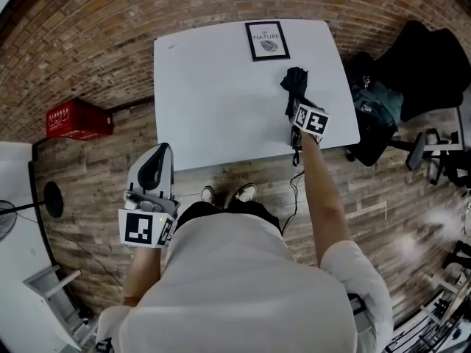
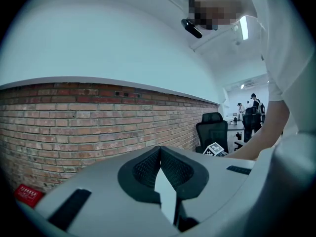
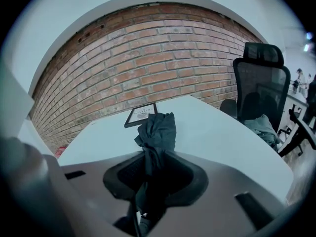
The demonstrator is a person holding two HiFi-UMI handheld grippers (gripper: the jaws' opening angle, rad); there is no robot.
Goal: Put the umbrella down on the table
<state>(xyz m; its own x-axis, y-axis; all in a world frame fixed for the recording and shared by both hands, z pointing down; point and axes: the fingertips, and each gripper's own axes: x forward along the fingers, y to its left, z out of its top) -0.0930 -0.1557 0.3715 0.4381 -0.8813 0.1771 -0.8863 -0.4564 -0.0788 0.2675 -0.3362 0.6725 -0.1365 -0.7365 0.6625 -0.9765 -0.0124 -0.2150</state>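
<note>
Clamped in the right claw was a folded dark umbrella, its crumpled fabric bunched between the two jaws and sticking out past their tips toward the far side. The person's right arm reached out nearly straight from the shoulder, with the claw angled downward over the near right part of the white table. The umbrella sat over that same corner, pointing away toward a framed print that lay flat at the table's far edge. From where I stood I could not tell whether the umbrella's end touched the tabletop.

The left claw was held low and close to the person's left side, short of the table's near left corner and over the wooden floor, roughly level. Its jaws met at the tips with nothing between them. A black office chair stood off the table's right side.
</note>
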